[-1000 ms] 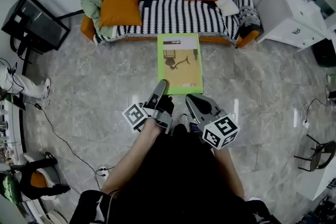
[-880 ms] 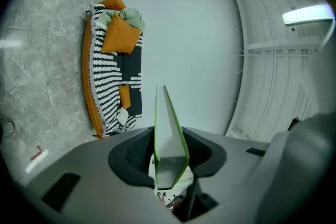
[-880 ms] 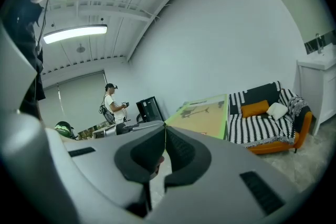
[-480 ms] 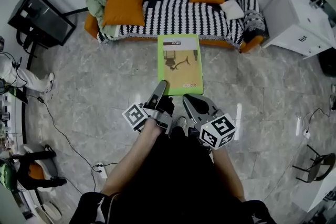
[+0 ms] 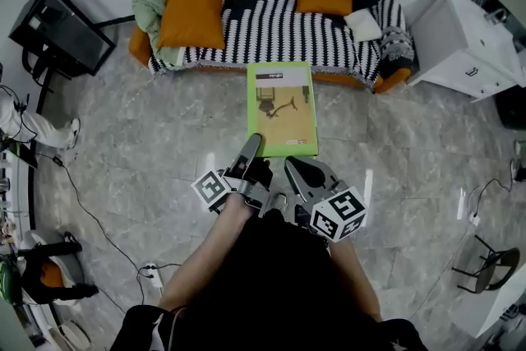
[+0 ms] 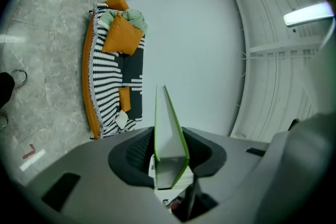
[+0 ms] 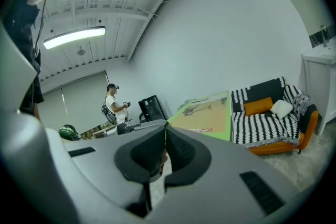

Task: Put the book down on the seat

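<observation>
I note: book (image 5: 282,109) cover lime green, with a tan centre panel and a dark title band. Sofa (image 5: 271,25) covered in black-and-white stripes over an orange base. Large cushion (image 5: 191,11) and small cushion (image 5: 323,2) orange; pillow (image 5: 362,25) white; blanket (image 5: 146,0) pale green. Floor (image 5: 148,127) grey, marbled. Cabinet (image 5: 460,37) white.

We see the book (image 5: 282,109) with its near edge covered by the left gripper (image 5: 251,142) and the right gripper (image 5: 296,165) in the head view; the print on its cover is too small for us to read; in the left gripper view it stands edge-on, its cover out of sight, its lower end sunk behind the jaws; the white cabinet (image 5: 460,33) is cut by the right edge; a person (image 5: 33,131) at the left edge shows only legs.
</observation>
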The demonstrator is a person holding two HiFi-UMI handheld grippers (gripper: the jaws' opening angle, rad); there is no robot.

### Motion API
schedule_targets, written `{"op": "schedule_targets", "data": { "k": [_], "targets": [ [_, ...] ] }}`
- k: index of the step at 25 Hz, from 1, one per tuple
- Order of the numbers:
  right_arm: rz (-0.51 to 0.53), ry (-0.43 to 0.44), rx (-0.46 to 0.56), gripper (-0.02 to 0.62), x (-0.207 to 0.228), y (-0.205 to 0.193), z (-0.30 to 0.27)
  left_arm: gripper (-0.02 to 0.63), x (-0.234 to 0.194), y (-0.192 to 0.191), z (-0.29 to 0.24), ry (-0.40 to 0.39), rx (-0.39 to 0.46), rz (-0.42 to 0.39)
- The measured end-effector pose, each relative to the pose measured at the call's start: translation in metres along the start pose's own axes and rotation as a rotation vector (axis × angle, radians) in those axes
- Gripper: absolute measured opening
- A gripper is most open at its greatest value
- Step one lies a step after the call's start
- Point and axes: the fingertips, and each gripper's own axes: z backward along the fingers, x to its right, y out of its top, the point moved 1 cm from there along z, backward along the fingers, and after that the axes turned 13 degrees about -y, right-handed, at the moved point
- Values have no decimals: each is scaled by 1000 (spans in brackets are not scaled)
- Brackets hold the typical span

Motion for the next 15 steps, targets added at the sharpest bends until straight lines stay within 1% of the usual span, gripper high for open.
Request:
{"op": "schedule_targets", "data": {
  "k": [2,5,10,15],
  "targets": [
    [-5,-16,2,17,2,0,-6,152,-5,5,-7,-3,-10,4],
    [-12,-32,2,17,6,11,-24,150,-10,15,-30,-11,-24,23],
    [11,-44,7,17,12,40,-64,152,-6,46,-75,-48,-50,32],
    [22,-68,18,17,19,64,-104,152,-8,79,-101,-54,-64,30]
  ]
}}
